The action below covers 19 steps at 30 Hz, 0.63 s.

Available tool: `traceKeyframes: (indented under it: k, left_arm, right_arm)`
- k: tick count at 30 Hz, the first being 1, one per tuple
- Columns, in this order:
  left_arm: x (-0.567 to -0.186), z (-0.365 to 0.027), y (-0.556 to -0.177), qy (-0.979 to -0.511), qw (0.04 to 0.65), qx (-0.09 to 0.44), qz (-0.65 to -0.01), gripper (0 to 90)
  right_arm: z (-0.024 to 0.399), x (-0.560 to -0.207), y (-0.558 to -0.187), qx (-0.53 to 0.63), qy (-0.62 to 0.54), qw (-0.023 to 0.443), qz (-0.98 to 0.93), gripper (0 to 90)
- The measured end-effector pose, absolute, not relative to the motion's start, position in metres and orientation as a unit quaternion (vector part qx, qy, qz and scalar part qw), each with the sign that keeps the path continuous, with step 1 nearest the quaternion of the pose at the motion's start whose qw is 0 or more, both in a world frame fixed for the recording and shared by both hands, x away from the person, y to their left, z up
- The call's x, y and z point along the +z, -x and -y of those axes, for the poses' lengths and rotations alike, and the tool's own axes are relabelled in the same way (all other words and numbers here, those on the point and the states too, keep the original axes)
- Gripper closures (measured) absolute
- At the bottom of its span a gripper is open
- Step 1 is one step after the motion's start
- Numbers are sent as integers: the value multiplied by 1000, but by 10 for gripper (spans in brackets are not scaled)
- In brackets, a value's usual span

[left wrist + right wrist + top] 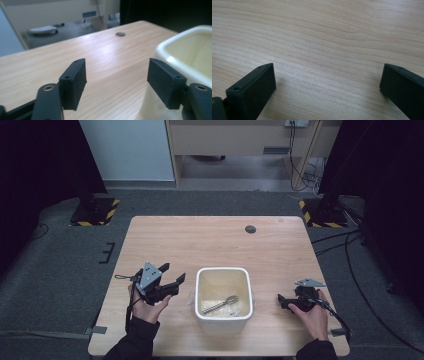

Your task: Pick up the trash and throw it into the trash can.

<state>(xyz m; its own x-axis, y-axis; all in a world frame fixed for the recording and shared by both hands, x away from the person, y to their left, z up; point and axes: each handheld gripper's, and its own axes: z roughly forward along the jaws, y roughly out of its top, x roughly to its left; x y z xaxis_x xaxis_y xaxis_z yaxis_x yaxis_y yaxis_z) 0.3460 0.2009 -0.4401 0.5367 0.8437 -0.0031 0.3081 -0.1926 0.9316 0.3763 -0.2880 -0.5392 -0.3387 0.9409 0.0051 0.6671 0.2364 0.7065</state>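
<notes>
Your left gripper [172, 275] sits just left of the tub [223, 320], jaws spread wide with nothing between them; in the left gripper view the tub's pale rim [175, 47] rises just past the right-hand jaw. The spoon [220, 305] lies inside the tub on its floor, bowl end toward the right wall, handle running down toward the near-left corner, so its long axis slants across the tub. From your left gripper the spoon lies to the right and over the rim. Your right gripper [283, 301] rests right of the tub, a little farther off, jaws also spread over bare table [324, 37]. Your left hand looks the nearer to the handle end; any reach would have to clear the rim first.
</notes>
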Motion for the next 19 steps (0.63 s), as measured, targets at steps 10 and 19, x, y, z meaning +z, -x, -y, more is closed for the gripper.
traceKeyframes:
  k: [10, 19]
  left_arm:
    - [-496, -238, -352, -752, 401, 243, -464, 191]
    - [-525, -255, -356, -766, 341, 222, -498, 163]
  right_arm:
    - [288, -539, -376, 314, -532, 218, -755, 5]
    - [288, -539, -376, 314, -532, 218, -755, 5]
